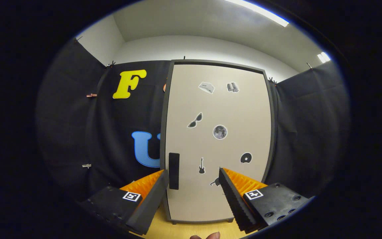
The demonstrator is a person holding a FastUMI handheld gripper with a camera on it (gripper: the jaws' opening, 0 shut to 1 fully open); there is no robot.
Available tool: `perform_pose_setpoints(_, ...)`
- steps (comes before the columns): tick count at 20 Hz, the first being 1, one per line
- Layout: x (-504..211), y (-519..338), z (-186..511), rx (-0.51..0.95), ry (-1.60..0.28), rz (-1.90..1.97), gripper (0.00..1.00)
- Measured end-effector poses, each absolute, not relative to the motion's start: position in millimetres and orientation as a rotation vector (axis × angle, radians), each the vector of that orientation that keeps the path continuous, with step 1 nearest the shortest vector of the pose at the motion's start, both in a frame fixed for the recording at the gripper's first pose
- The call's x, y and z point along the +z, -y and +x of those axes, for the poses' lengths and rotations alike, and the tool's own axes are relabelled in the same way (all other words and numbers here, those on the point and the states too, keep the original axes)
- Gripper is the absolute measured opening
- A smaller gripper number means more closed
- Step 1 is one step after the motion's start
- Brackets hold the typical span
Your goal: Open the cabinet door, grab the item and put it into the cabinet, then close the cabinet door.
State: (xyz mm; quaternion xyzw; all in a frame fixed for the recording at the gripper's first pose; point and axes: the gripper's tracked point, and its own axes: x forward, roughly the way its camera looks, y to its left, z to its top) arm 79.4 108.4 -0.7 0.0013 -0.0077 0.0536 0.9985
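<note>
My gripper (193, 174) is spread wide and holds nothing. Just ahead stands the cabinet (267, 132), its beige door (240, 113) shut and dotted with small stickers (220, 131). The dark handle (174, 170) runs upright along the door's left edge, just beside my left finger (151, 202); whether they touch, I cannot tell.

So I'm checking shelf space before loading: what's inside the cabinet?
Cannot tell: the cabinet door is shut, covering the inside. Only its stickers and dark handle show. The tongs are open ahead of it.
</note>
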Motion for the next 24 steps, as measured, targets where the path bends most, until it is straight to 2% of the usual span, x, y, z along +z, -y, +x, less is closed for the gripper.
perform_pose_setpoints(11, -65, -160, 180, 0.106, -0.081, 0.027, 0.97)
perform_pose_setpoints(14, -79, -167, 195, 0.098, -0.112, 0.062, 0.91)
perform_pose_setpoints(15, -81, -168, 200, 0.094, -0.113, 0.071, 0.88)
perform_pose_setpoints(16, -81, -167, 204, 0.079, -0.11, 0.076, 0.74)
perform_pose_setpoints(18, -79, -167, 210, 0.062, -0.091, 0.101, 0.4)
perform_pose_setpoints(21, -86, -165, 207, 0.082, -0.131, 0.118, 0.41)
perform_pose_setpoints(22, -85, -165, 214, 0.087, -0.102, 0.125, 0.32)
perform_pose_setpoints(23, -88, -167, 212, 0.092, -0.113, 0.112, 0.31)
perform_pose_setpoints(24, -87, -166, 211, 0.104, -0.104, 0.098, 0.24)
